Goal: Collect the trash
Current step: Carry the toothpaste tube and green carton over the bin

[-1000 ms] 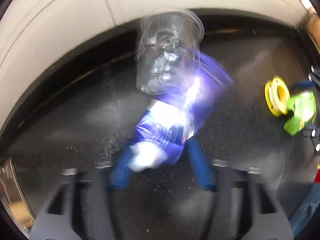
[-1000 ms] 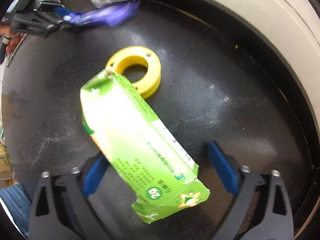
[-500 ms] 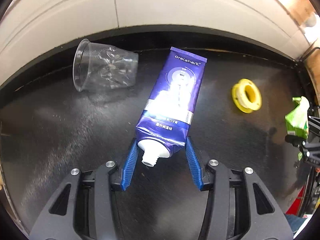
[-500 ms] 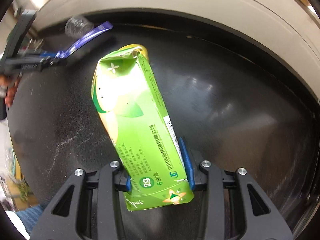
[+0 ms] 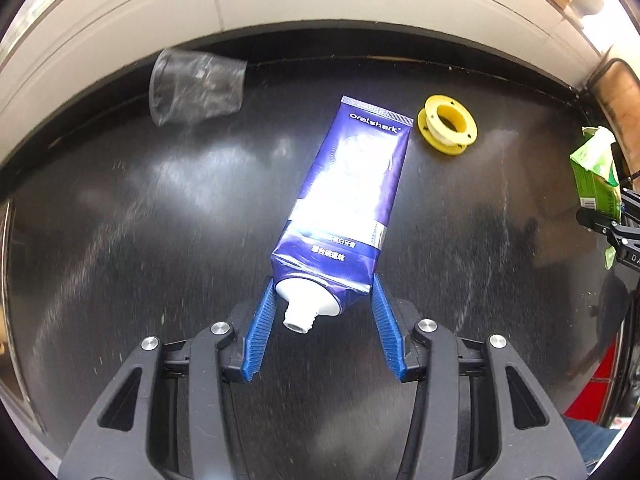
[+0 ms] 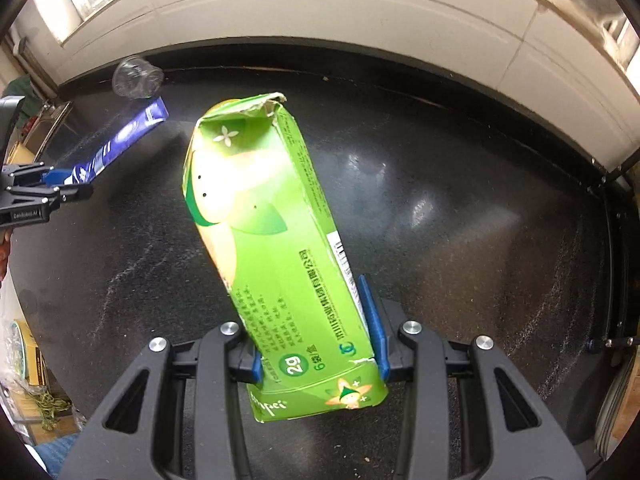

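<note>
While left gripper (image 5: 322,300) clamps the blue toothpaste tube (image 5: 346,196) and right gripper (image 6: 316,336) clamps the green carton (image 6: 268,248), both lifted off the bench (image 5: 120,220): deposit both, then collect clear cup (image 5: 196,88) and yellow spool (image 5: 447,124) near the far edge.

The tall green cardboard carton (image 6: 276,248) hides the left blue pad of the right gripper (image 6: 318,344) almost entirely, and hides all but a sliver of something yellow above its torn top. In the left wrist view the frame's right edge cuts off that carton. The crumpled clear plastic cup (image 5: 196,86) is blurred. Small print on the purple toothpaste tube (image 5: 344,200) is washed out by glare.
</note>
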`<state>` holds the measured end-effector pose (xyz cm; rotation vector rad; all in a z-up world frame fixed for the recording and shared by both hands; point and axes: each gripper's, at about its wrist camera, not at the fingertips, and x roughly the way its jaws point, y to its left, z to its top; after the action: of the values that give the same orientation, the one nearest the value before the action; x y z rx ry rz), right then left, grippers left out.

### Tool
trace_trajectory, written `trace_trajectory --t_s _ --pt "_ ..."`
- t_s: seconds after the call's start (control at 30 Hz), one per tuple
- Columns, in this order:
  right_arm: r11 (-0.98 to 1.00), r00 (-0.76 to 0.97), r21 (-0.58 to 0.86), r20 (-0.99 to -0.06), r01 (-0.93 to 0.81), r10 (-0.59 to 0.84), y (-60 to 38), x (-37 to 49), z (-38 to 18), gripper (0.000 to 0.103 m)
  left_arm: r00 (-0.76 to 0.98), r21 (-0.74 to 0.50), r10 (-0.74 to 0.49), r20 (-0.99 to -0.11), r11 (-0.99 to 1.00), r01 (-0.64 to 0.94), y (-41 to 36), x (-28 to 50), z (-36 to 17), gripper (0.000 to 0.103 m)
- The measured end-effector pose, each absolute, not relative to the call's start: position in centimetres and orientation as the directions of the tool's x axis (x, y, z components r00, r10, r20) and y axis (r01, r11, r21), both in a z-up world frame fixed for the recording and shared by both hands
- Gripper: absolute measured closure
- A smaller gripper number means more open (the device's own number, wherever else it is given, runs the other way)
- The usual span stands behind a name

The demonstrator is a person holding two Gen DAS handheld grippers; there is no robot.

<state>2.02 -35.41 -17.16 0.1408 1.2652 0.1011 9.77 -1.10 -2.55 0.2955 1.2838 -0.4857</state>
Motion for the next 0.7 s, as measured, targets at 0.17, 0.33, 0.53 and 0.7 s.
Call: trace_trajectory --t_s 0.17,0.33,0.53,0.7 --pt "0.988 0.323 0.14 -0.934 -0.065 0.154 -32.7 2.6 -15.4 0.064 0.231 -0.072 -0.186 -0.955 0.901 0.428 1.7 7.4 -1.5 0.056" --pt "0.964 0.333 0.144 -0.918 -0.222 0.214 -26.1 5.0 -13.6 0.064 0.247 -0.087 -0.163 -0.955 0.952 0.293 7.1 5.0 -1.5 0.056" --pt "0.867 0.302 0.149 -0.898 -0.476 0.321 -14.1 6.7 -11.2 0.064 0.284 -0.076 -0.092 -0.954 0.995 0.067 17.4 0.2 -1.1 0.056" --pt "0.7 0.236 0.124 -0.888 -0.703 0.395 -1.8 4.8 -9.4 0.064 0.308 -0.09 -0.031 -0.951 0.98 -0.177 27.1 -6.1 -0.9 0.056"
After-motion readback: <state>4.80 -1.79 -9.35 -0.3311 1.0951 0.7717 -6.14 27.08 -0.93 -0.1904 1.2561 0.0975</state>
